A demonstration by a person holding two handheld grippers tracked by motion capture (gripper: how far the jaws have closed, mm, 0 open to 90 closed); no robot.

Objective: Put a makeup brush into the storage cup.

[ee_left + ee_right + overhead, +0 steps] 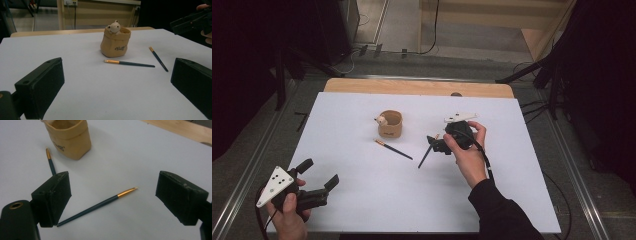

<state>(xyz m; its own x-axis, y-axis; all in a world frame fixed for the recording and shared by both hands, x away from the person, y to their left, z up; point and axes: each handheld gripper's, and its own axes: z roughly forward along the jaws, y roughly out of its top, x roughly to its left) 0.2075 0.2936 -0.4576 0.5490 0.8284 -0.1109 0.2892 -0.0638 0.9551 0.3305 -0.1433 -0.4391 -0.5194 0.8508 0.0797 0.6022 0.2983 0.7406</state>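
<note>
L gripper (319,175) is held low at approx. 7 o'clock on the white table (362,200), jaws spread wide w/ nothing between them, aimed twd the tan pouch (390,124), which is seen near centre at about 12 w/ a small bear figure (381,120) at its rim. One dark brush (393,149) w/ gold ferrule is laid flat just below the pouch. R gripper (112,200) is held at approx. 3 o'clock, jaws wide apart over a second brush (97,205), which is flat on the table and not gripped.
</note>
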